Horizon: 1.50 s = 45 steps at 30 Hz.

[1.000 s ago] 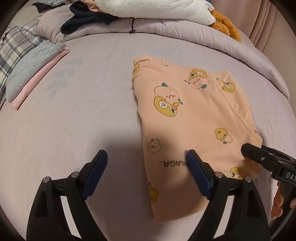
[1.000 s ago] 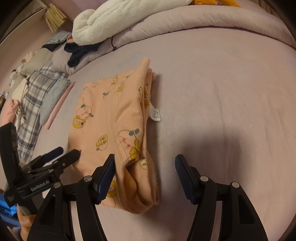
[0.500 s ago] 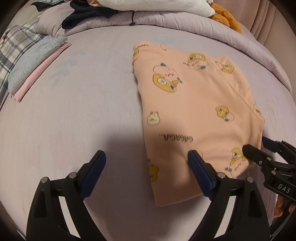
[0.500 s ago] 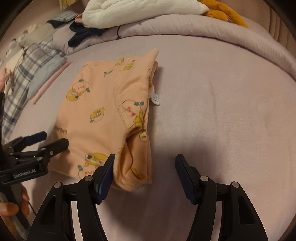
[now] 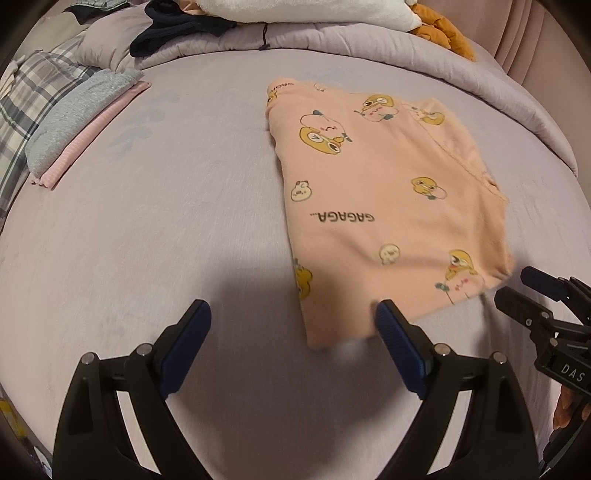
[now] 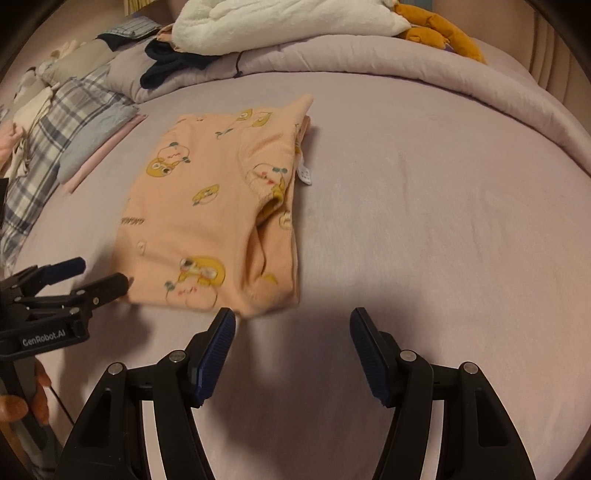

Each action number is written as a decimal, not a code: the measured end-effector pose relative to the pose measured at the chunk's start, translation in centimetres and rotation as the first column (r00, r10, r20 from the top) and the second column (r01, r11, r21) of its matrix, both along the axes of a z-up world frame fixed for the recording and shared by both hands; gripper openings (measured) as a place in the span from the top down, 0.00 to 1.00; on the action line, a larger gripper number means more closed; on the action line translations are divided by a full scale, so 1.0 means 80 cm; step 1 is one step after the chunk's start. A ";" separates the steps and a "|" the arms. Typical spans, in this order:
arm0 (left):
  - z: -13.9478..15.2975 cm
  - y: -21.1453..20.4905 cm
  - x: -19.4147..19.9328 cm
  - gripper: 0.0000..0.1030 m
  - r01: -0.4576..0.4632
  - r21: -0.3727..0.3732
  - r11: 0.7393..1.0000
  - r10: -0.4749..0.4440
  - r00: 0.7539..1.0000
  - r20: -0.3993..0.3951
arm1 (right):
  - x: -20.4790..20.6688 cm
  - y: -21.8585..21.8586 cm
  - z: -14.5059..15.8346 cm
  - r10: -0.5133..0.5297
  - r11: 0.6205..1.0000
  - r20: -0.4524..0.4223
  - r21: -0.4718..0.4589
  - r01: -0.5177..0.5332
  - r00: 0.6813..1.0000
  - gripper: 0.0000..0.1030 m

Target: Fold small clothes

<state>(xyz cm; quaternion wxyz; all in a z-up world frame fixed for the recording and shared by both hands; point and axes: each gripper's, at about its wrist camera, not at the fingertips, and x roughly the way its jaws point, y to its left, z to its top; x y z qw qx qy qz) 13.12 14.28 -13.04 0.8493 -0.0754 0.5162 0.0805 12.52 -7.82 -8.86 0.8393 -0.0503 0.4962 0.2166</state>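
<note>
A peach garment [image 5: 388, 206] printed with yellow cartoon ducks lies folded flat on the lilac bed sheet [image 5: 166, 221]. My left gripper [image 5: 291, 317] stands open just short of its near edge, with nothing between the fingers. In the right wrist view the same garment [image 6: 214, 221] shows a white label at its right side and a layered fold edge. My right gripper [image 6: 291, 325] is open and empty, just before the garment's near right corner. The left gripper [image 6: 101, 275] reaches in from the left beside the near left corner. At the right of the left wrist view is the right gripper [image 5: 528, 291].
A stack of folded clothes [image 5: 74, 122], plaid, grey and pink, lies at the left. A rolled lilac duvet [image 5: 332, 40] runs along the back with a white blanket [image 6: 280, 26], a dark garment [image 6: 170, 62] and an orange plush toy [image 6: 439, 33] on it.
Both grippers have drawn back toward me. Their fingers no longer overlap the garment, which now lies wholly ahead of them. The right wrist view has rolled. Both stay open.
</note>
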 end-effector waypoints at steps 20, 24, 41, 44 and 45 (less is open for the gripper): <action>0.036 -0.040 -0.070 0.01 0.037 0.025 0.999 -0.038 0.998 0.046 | -0.062 -0.005 0.030 0.038 0.998 0.059 0.040 -0.041 0.998 0.37; 0.045 -0.045 -0.077 0.01 0.035 0.030 0.999 -0.037 0.997 0.062 | -0.067 -0.005 0.036 0.034 0.999 0.075 0.038 -0.037 0.997 0.37; 0.082 -0.048 -0.100 0.00 -0.039 0.082 0.996 0.027 0.989 0.143 | -0.090 -0.010 0.076 -0.005 0.996 0.185 0.089 -0.011 0.983 0.03; 0.089 -0.046 -0.102 0.00 -0.056 0.094 0.994 0.043 0.989 0.144 | -0.094 -0.008 0.087 0.000 0.996 0.223 0.087 -0.020 0.975 0.01; 0.091 -0.046 -0.102 0.00 -0.060 0.098 0.993 0.045 0.988 0.147 | -0.095 -0.007 0.090 0.000 0.996 0.231 0.085 -0.020 0.973 0.01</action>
